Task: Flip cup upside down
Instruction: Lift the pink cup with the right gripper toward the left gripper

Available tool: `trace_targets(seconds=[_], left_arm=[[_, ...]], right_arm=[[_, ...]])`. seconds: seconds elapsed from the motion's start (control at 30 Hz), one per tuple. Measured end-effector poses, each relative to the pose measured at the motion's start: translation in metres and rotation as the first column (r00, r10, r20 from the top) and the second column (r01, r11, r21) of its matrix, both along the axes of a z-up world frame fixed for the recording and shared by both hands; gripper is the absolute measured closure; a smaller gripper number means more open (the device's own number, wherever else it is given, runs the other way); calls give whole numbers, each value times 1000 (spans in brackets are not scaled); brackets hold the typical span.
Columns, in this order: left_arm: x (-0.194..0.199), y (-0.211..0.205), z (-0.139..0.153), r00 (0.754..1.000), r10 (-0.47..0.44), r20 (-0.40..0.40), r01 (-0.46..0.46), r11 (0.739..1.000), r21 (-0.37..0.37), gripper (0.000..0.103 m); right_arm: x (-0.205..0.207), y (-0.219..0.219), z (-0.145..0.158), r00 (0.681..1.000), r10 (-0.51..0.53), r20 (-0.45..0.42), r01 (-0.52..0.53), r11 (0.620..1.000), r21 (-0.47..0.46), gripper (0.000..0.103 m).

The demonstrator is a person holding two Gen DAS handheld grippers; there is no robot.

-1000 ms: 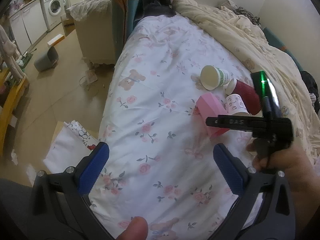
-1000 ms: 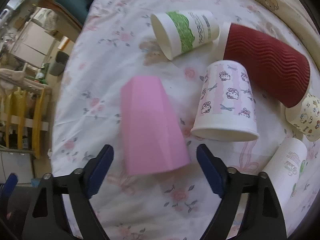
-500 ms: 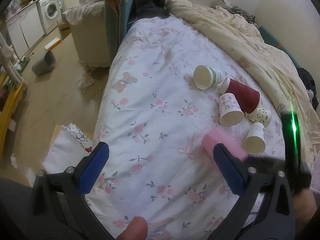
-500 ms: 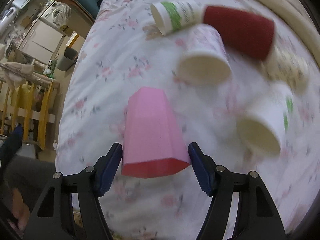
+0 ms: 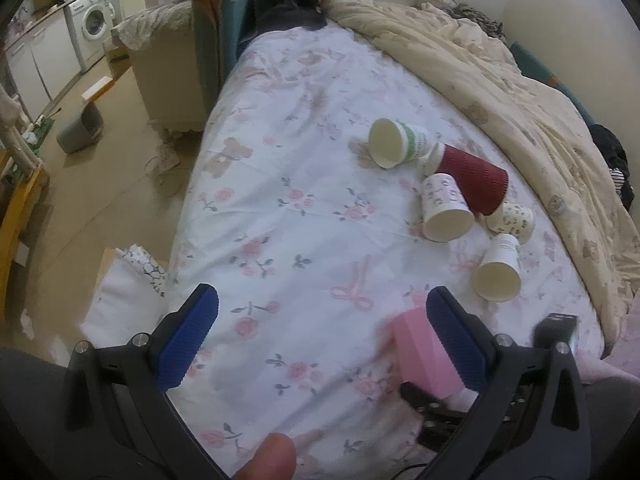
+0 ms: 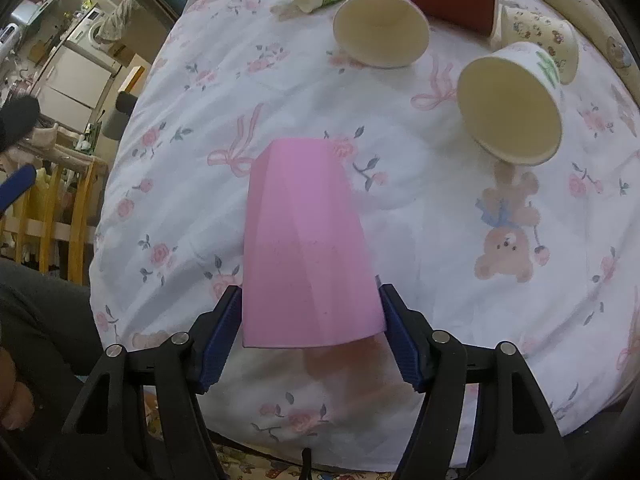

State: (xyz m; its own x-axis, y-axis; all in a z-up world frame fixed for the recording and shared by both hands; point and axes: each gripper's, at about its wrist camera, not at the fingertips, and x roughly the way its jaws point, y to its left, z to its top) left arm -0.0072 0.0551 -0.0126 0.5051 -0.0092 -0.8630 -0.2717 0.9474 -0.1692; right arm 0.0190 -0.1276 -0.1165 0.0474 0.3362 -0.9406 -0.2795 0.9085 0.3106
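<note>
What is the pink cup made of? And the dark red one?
The pink cup looks like matte plastic: flat faceted sides and even color, though I can't be sure. The right gripper holds it by its jaws. The dark red cup looks like paper with a ribbed, wavy sleeve and a white rim.

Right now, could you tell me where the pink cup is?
The pink cup is clamped between the right gripper fingers near the bed's near edge, apart from the paper cups; in the left wrist view it shows at lower right.
</note>
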Motion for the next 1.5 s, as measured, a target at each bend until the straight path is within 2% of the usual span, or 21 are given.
trace_targets(seconds=[0.03,0.13,0.37,0.5,0.63,0.77,0.93,1.03,1.17,1.27,1.5], left_arm=[[0,-2,1,1000,-5,5,5,1000,5,0],[3,-8,2,1000,-12,11,12,1000,18,0],[3,-5,-1,1000,12,6,-12,1000,26,0],[3,-3,-5,1000,16,-2,-16,999,31,0],[4,-8,-9,1000,5,-15,-4,999,42,0],[4,-14,-13,1000,-11,-30,12,998,61,0],[6,-21,-19,998,-28,-59,32,996,80,0],[9,-26,-21,996,-41,-79,48,995,88,0],[15,-35,-24,992,-60,-113,70,994,81,0],[23,-42,-33,983,-48,-176,57,997,45,1],[39,-69,-56,962,-46,-268,39,999,-33,3]], right_arm=[[-1,1,-2,1000,5,-12,-5,1000,-2,31],[-3,1,-4,1000,16,-24,-16,1000,2,7],[-1,-17,29,999,10,43,-13,998,57,6],[3,-31,57,992,4,129,-13,997,71,2],[15,-53,82,975,-40,218,23,996,83,0],[21,-74,87,955,-106,276,86,993,83,0],[24,-95,85,934,-195,300,168,979,115,0],[27,-106,84,926,-247,286,211,966,150,0],[27,-110,87,917,-270,295,237,961,141,0],[29,-114,85,917,-284,281,252,957,144,0],[29,-124,84,918,-290,273,263,956,132,0]])
